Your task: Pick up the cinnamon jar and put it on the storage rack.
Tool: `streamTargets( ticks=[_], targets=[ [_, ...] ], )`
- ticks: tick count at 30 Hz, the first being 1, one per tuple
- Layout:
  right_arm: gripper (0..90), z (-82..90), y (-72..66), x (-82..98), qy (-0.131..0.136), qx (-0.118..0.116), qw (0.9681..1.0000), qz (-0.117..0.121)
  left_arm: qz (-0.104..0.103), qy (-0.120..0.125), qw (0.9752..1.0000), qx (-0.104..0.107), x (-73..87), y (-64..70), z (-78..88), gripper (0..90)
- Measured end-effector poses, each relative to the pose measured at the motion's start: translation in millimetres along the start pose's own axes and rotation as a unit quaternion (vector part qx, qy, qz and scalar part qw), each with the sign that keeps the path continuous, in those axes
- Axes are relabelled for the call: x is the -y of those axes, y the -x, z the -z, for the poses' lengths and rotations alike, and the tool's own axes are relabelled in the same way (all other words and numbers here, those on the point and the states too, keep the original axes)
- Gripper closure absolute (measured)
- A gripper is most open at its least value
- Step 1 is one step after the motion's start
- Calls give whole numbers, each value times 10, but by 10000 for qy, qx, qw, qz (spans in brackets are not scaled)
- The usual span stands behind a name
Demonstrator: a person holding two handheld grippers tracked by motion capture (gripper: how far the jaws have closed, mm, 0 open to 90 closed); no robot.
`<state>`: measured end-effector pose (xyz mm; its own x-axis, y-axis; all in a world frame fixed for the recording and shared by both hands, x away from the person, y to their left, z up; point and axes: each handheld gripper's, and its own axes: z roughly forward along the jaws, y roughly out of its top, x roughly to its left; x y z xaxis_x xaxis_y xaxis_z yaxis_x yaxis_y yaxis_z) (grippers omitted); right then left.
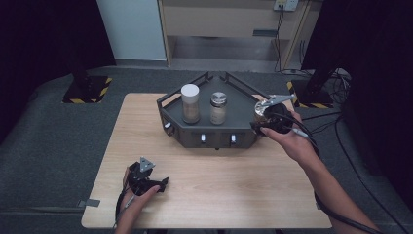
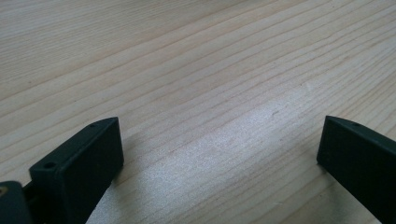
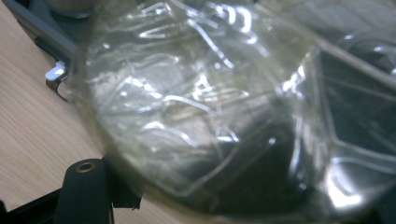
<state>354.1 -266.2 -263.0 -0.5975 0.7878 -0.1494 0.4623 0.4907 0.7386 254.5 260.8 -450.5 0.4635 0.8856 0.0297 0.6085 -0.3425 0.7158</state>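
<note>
A wooden counter [image 1: 209, 185] carries a dark grey tray [image 1: 238, 105] with raised rails and angled sides, set at the far middle. Small metal clips [image 1: 203, 139] show along its front wall. Two jars stand inside it, side by side but apart: a white-lidded jar [image 1: 190, 104] to the left, holding pale brownish contents, and a shorter metal-lidded jar [image 1: 218, 108] to its right. Beyond the counter lie grey carpet, a pale cabinet, and black stands with yellow-striped bases.

At the tray's right front corner, the right hand-held gripper [image 1: 265, 119] sits against a third jar [image 1: 261, 111], which stands at the tray's right edge, partly hidden by the gripper and its grey plate. In the right gripper view this clear jar [image 3: 210, 107] looms very close, faceted and glinting, blurred, with a dark mass behind its lower part. One black jaw tip rises at the lower left, just beside the glass; the other jaw is hidden behind the jar. Whether the jaws press the jar I cannot tell. The tray's edge and a clip [image 3: 56, 77] show at the upper left.

The left hand-held gripper [image 1: 163, 184] rests on the counter near its front left, well apart from the tray. In the left gripper view its jaws stand wide, released, with bare wood grain [image 2: 210, 84] between them.
</note>
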Motion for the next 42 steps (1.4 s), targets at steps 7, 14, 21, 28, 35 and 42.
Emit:
streamTargets(
  ticks=[7,14,21,28,35,42],
  targets=[
    [312,-91,9,-128,-6,26,10000,8,1,0,10000,1,0,-1,0,0],
    [313,-194,24,-220,-51,87,9999,21,1,0,10000,1,0,0,0,0],
    [312,-299,74,-282,-98,104,9999,-34,0,-1,10000,1,-1,-1,0,0],
    [312,-372,124,-364,-77,93,9999,-110,12,9,10000,-1,3,1,-2,0],
    [312,-389,196,-440,-27,87,9998,-201,11,9,10000,-1,3,1,-1,0],
    [312,-449,198,-484,-63,103,9997,-218,4,9,10000,1,2,0,-2,0]
  ],
)
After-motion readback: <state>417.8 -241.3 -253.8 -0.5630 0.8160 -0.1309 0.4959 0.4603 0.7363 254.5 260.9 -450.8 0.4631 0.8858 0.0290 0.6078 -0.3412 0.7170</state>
